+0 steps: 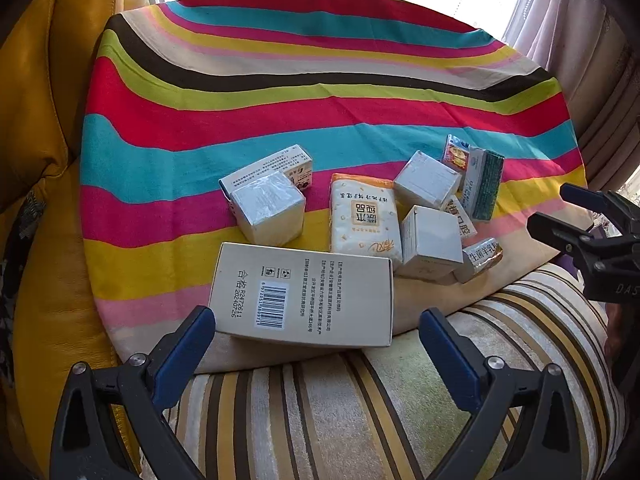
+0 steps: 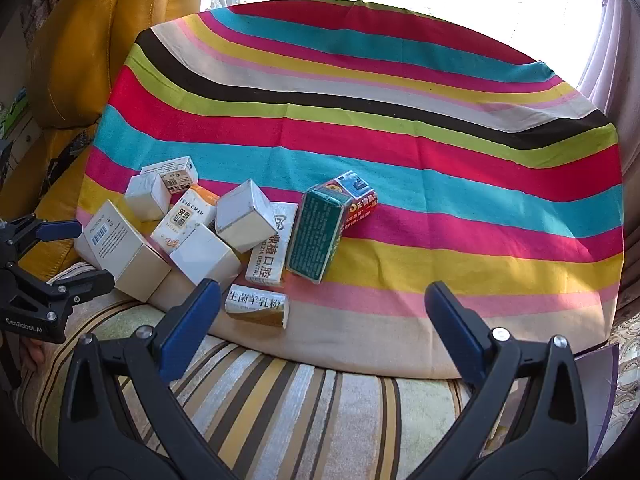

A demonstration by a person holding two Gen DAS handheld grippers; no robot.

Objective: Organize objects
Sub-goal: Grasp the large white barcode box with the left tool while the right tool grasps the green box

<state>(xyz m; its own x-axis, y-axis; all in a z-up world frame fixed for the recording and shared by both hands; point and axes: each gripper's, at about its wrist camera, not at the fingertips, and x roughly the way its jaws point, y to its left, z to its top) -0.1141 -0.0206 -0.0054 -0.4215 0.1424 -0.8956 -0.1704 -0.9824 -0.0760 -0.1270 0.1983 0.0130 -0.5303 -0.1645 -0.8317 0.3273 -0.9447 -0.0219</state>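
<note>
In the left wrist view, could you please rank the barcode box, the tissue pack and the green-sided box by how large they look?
1. Barcode box, largest, though it lies nearest the camera, which exaggerates it.
2. Tissue pack.
3. Green-sided box, smallest; it sits farthest away, so its true size against the tissue pack is unsure.

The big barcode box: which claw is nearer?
Left. The left claw is open right at the barcode box; the right claw, open, sits further right, beyond the pile.

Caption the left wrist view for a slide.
Open left gripper hovers near a barcoded box among cartons on a striped cloth.
</note>
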